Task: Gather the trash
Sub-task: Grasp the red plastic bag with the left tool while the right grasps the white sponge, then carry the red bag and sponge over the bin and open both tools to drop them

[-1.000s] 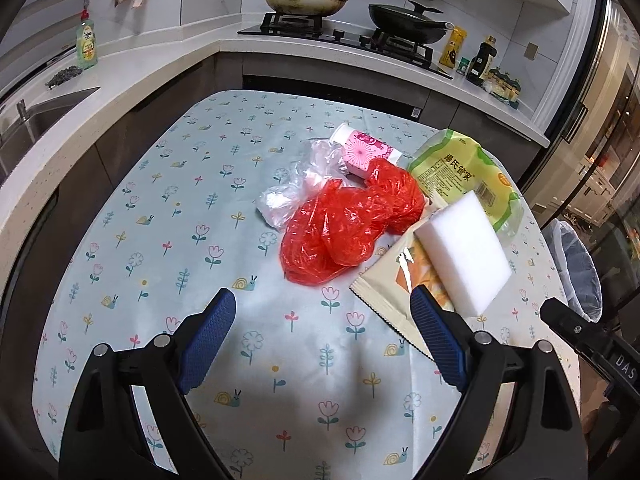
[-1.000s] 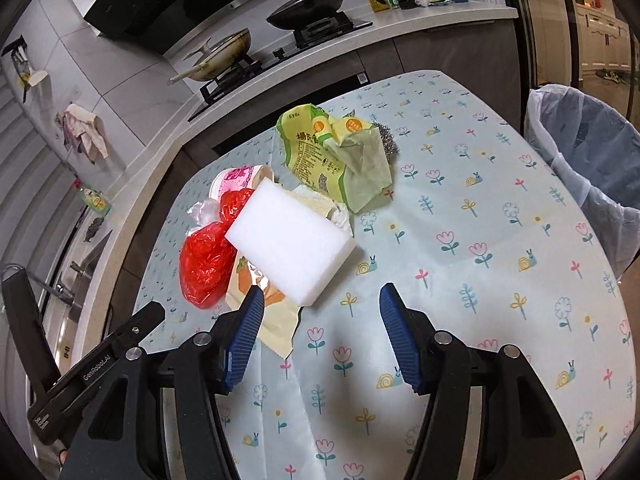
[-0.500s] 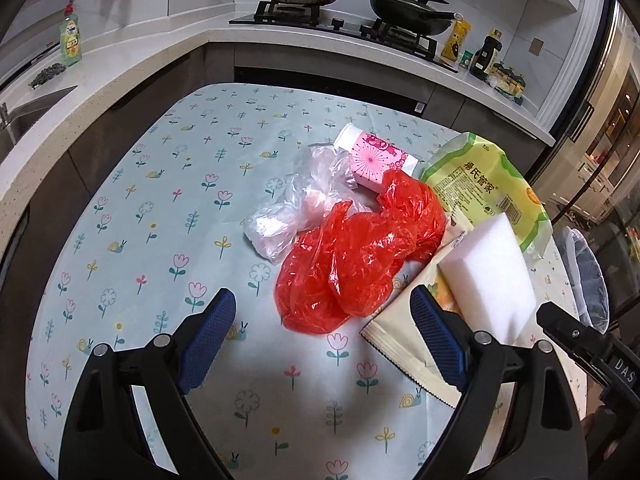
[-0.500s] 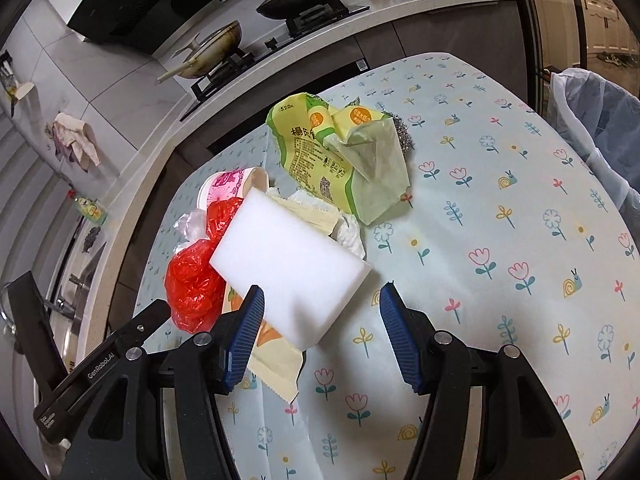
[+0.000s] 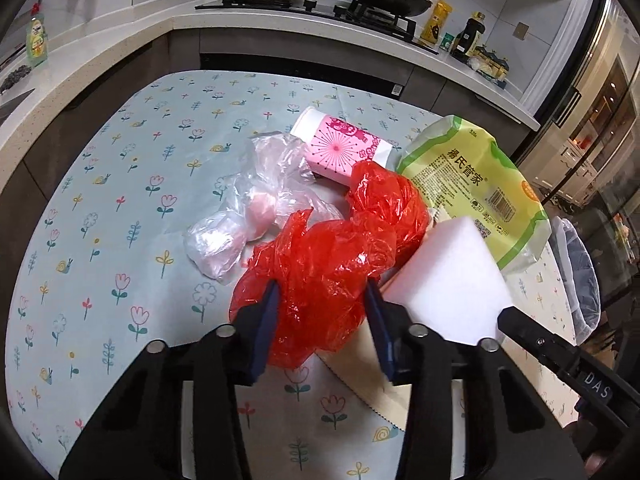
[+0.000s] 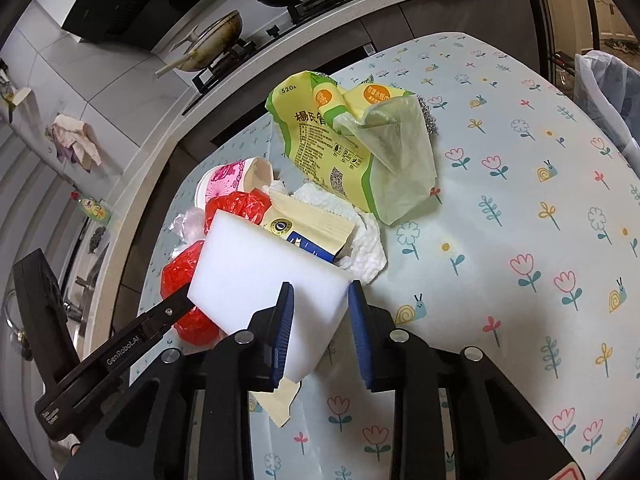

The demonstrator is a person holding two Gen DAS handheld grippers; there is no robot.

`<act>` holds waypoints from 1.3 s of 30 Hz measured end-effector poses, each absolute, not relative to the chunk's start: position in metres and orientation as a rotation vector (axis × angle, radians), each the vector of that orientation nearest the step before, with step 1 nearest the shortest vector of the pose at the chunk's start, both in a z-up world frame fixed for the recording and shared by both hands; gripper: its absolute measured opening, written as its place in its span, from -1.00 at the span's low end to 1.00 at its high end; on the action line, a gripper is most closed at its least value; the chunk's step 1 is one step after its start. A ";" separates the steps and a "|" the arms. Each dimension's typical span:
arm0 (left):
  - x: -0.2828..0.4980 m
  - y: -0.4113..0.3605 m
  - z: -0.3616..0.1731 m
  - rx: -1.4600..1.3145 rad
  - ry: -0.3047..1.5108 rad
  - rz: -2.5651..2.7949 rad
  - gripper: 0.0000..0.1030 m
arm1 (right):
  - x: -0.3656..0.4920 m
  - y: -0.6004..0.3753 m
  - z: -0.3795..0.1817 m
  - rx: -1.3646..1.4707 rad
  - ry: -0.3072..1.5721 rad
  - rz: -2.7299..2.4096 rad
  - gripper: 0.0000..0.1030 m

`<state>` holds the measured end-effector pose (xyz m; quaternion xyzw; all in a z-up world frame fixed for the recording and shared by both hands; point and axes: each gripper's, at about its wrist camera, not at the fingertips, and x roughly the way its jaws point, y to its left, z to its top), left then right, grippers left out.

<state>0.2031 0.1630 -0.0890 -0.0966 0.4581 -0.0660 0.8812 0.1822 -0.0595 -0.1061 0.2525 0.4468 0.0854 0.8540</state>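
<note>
Red plastic bag (image 5: 332,264): crumpled, glossy, lying on the desk (image 5: 120,200); left claw (image 5: 322,300) has just been closing, pads pressing its near folds.
White foam block (image 6: 264,276): right claw (image 6: 320,304) has just been closing, clamped on its corner.
Progress: early; nothing binned yet.
Remaining: clear bag (image 5: 256,208), pink cup (image 5: 344,148), green package (image 6: 336,144), paper scraps.
Bin (image 5: 576,276): lined, beside desk.

A kitchen: a pale counter (image 5: 120,52) wraps around grey cabinets (image 5: 304,46), with a gas hob (image 5: 312,4) against white wall tiles (image 6: 92,80). The desk (image 5: 120,184) wears a flowered cloth.
</note>
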 end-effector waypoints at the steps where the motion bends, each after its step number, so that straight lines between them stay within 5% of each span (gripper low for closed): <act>1: 0.203 0.162 -0.089 -0.199 0.957 -0.141 -0.44 | 0.181 -0.059 -0.105 0.531 0.935 0.182 -0.64; 9: 0.183 0.153 -0.077 -0.190 0.931 -0.179 -0.73 | 0.162 -0.063 -0.093 0.510 0.901 0.189 -0.75; 39: 0.128 0.061 0.008 -0.096 0.790 -0.314 -0.79 | 0.078 -0.192 -0.032 0.596 0.667 0.025 -0.85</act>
